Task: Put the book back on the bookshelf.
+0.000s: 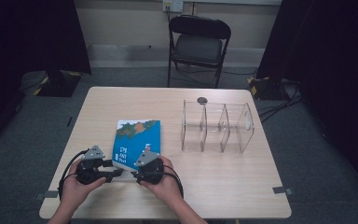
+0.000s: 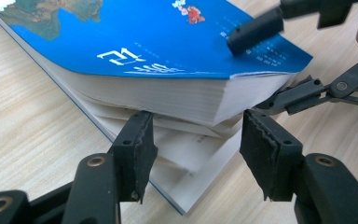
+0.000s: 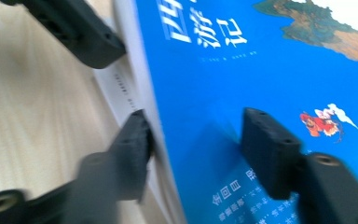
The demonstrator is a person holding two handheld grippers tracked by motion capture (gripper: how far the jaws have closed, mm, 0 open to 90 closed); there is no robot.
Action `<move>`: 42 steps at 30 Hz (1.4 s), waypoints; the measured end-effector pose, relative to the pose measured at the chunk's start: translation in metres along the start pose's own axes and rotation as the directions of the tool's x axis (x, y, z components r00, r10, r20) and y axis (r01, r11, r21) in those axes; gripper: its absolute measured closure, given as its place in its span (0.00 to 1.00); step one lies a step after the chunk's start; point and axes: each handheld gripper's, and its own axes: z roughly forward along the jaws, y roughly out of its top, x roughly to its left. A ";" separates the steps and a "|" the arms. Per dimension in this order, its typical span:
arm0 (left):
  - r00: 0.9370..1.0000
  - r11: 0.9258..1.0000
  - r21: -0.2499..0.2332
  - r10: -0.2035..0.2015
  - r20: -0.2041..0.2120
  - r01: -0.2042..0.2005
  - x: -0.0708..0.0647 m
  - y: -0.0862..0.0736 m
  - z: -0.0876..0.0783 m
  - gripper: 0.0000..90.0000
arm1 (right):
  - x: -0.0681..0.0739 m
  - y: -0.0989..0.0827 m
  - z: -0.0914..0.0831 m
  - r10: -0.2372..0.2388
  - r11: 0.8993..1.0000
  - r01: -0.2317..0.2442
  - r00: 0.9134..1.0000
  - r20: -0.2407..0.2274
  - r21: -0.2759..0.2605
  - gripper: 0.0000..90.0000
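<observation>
A thick book (image 1: 137,135) with a blue cover lies near the table's front edge. Its near corner (image 2: 168,37) is raised, and thin lower pages stay flat on the wood. My right gripper (image 3: 198,144) grips the raised block, one pad on the blue cover (image 3: 261,70) and the other under the page edges. The left gripper view shows the right gripper (image 2: 251,72) from the side, clamping that block. My left gripper (image 2: 200,154) stands open around the corner of the lower pages, its left pad just under the raised block. In the high view the left gripper (image 1: 116,171) and right gripper (image 1: 135,173) meet at that corner.
A clear plastic organiser (image 1: 216,126) with several compartments stands on the right half of the table (image 1: 223,186), a small dark disc (image 1: 202,100) behind it. A black folding chair (image 1: 198,42) stands beyond the far edge. Tape marks (image 1: 282,190) sit near the front corners.
</observation>
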 end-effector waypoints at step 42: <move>1.000 1.000 0.012 0.008 0.008 -0.008 0.000 -0.010 0.021 0.56 | -0.004 -0.001 -0.004 0.040 0.999 -0.042 0.995 -0.094 -0.021 0.57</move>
